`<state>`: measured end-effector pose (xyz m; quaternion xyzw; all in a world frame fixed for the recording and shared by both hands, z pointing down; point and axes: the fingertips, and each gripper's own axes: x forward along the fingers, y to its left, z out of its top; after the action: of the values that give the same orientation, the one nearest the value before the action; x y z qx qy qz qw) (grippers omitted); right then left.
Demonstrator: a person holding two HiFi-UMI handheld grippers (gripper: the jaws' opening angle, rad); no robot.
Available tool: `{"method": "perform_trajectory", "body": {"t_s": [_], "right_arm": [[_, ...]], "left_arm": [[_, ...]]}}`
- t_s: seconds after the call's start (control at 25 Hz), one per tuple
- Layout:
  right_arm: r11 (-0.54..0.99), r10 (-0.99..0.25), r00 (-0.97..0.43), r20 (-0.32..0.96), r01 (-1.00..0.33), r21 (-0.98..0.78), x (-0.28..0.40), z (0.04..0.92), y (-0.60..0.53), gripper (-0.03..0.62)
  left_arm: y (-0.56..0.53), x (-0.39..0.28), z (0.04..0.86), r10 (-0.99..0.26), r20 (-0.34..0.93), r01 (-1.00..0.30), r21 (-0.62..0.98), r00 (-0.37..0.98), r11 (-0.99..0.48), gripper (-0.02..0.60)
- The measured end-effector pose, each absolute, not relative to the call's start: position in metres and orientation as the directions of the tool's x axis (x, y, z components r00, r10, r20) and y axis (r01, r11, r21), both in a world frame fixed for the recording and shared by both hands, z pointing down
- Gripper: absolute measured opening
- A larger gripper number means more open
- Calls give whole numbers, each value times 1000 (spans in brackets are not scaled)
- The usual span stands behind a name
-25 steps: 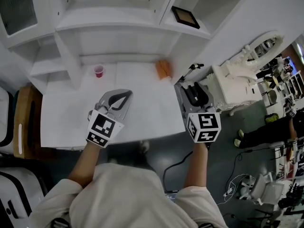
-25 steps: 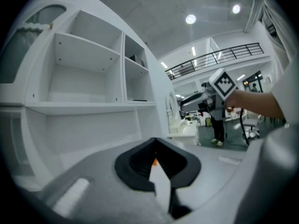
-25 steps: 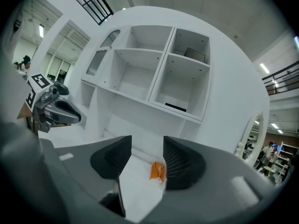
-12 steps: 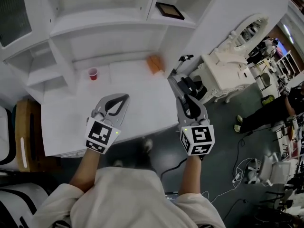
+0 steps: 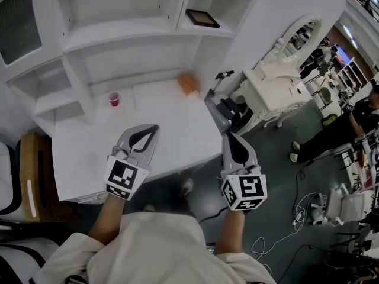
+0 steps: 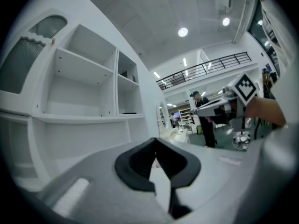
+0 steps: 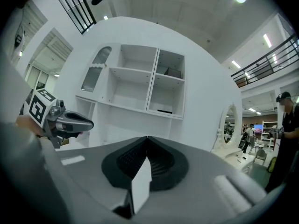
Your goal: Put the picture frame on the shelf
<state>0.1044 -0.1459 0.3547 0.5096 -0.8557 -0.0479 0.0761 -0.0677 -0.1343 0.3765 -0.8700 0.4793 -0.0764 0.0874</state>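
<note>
Both left tongs [image 5: 154, 127] and right tongs [image 5: 230, 136] are closed; picture frame [image 5: 202, 18] on shelf [image 5: 148, 26].

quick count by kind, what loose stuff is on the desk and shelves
picture frame: 1
red cup: 1
orange thing, too blurred to name: 1
total: 3

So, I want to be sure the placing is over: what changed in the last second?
The right gripper drew back along the table edge toward the person, its jaws closing to shut on nothing. The left gripper stayed shut over the table. The picture frame stayed lying on the shelf, and the red cup stayed on the table.
</note>
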Motion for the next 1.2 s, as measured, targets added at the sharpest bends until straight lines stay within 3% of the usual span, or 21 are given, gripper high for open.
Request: {"method": "perform_trajectory", "body": {"t_s": [0.24, 1.2], "right_arm": [[452, -891, -454, 21, -879, 152, 105, 331, -121, 6], [482, -874, -485, 34, -857, 179, 100, 329, -92, 6]], "left_arm": [[-123, -68, 364, -846, 22, -820, -234, 532, -522, 3], [-114, -59, 353, -838, 7, -811, -250, 546, -530, 3]]}}
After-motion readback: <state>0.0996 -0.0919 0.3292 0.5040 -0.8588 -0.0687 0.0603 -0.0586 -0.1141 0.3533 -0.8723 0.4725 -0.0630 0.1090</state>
